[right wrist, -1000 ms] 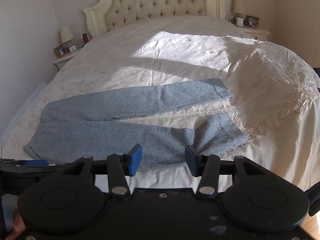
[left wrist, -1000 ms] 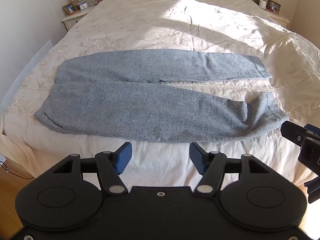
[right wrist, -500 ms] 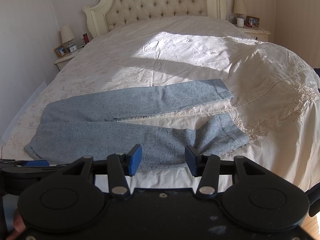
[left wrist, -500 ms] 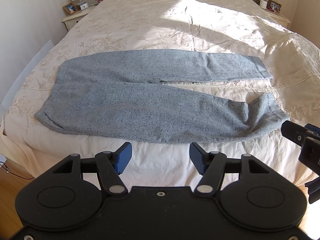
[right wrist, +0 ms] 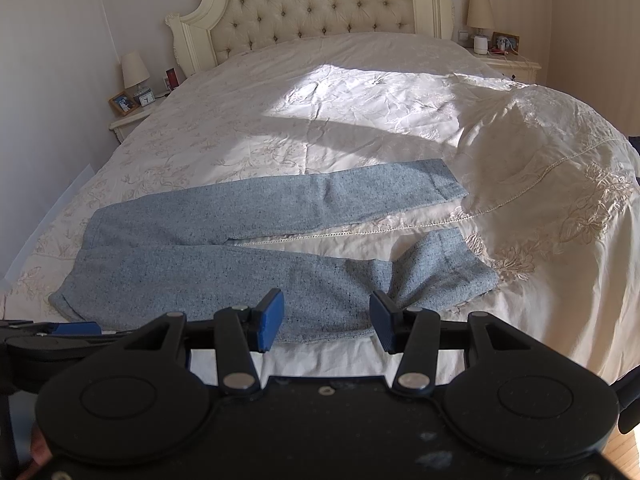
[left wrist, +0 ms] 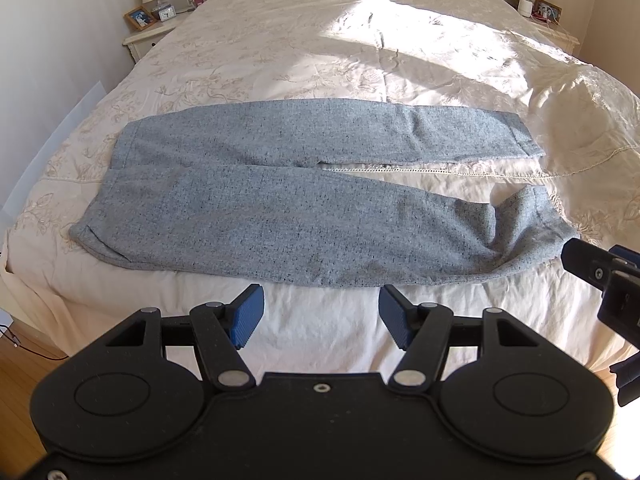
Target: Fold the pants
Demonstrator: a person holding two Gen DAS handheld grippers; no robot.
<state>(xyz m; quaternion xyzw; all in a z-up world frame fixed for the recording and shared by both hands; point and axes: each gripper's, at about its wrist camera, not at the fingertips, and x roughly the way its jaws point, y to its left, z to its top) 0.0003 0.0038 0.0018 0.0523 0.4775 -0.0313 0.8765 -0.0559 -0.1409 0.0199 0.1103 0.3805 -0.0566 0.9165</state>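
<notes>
Grey pants (left wrist: pixel 280 208) lie spread flat across the cream bedspread (left wrist: pixel 320 60), legs parted, near the foot edge. Left gripper (left wrist: pixel 320 312) and right gripper (right wrist: pixel 326 320) hover just short of them, jaws wide apart and empty.

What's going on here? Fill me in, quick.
A person holds a gripper in each hand over the foot of a bed, about to fold a pair of grey pants. The pants lie spread flat across the cream bedspread, legs apart, the near leg's cuff rumpled. The left gripper and the right gripper both hover with jaws open, short of the pants' near edge, touching nothing. No fold has been made yet.
</notes>
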